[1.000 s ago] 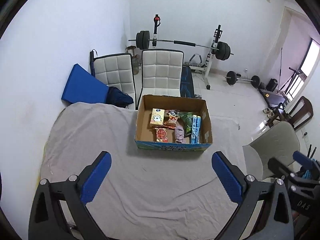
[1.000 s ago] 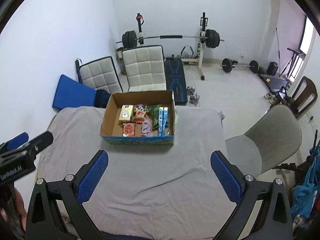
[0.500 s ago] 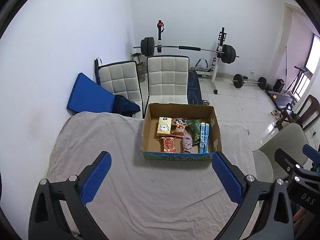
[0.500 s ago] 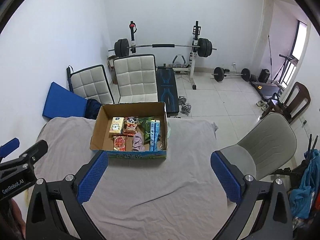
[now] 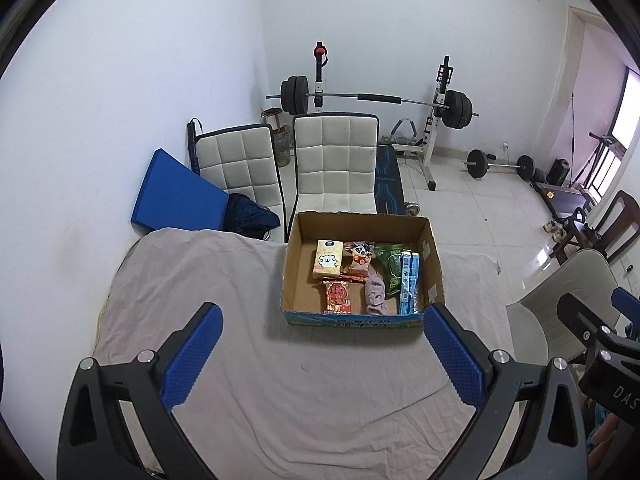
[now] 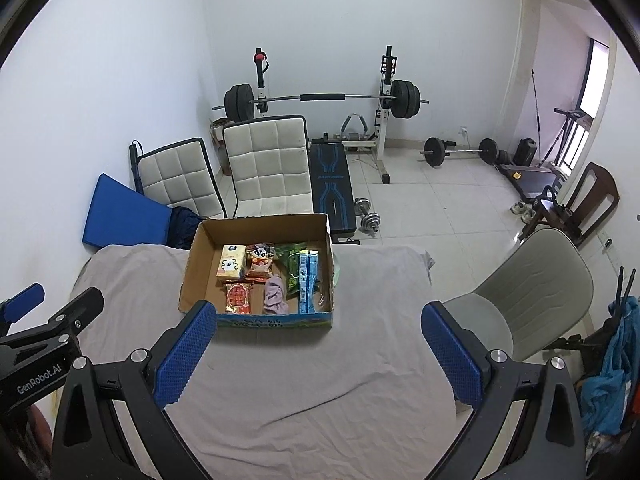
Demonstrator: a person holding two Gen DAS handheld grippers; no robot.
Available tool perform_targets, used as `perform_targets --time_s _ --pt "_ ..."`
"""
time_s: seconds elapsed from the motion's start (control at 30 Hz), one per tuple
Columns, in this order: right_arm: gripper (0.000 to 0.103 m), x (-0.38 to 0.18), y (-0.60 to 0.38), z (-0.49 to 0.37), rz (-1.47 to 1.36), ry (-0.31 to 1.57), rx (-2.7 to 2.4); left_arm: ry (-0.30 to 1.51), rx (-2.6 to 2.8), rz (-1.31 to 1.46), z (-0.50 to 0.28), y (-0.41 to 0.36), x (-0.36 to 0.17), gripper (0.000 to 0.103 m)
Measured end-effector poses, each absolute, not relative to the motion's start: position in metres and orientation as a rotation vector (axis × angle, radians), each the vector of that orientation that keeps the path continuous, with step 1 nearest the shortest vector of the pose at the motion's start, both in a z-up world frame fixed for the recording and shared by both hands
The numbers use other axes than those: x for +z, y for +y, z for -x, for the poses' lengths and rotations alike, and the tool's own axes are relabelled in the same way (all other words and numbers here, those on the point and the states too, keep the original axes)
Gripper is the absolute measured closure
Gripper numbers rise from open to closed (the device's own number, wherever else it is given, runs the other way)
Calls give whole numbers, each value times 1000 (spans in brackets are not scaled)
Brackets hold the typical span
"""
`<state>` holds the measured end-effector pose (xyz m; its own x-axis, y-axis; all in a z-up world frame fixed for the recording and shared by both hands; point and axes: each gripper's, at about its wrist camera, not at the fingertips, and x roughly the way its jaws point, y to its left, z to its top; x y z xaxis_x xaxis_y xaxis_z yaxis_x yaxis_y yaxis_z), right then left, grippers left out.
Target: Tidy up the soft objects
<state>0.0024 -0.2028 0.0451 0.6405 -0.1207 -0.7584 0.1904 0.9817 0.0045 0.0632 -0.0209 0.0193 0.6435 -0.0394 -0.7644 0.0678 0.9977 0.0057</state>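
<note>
The cardboard box (image 5: 362, 272) sits on the cloth-covered table (image 5: 192, 280) at 12 o'clock from both cameras, with every soft thing inside it: a tissue pack (image 5: 329, 264), snack packets (image 5: 338, 297), a pink cloth (image 5: 375, 300), a green bag (image 5: 390, 266) and a blue pack (image 5: 409, 286), laid side by side. The left hand-held gripper (image 5: 320, 354) and right hand-held gripper (image 6: 318, 352) hang spread wide and empty, well short of the box, which fits either packing done or unpacking ahead.

Cardboard box (image 5: 362, 319) of packets on grey cloth (image 5: 192, 280)
</note>
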Motion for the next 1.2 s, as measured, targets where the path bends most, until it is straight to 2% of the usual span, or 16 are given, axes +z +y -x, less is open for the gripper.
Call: perform_targets --time_s 1.2 --pt "0 36 -193 -8 -84 872 -181 885 -79 -39 -65 -24 17 0"
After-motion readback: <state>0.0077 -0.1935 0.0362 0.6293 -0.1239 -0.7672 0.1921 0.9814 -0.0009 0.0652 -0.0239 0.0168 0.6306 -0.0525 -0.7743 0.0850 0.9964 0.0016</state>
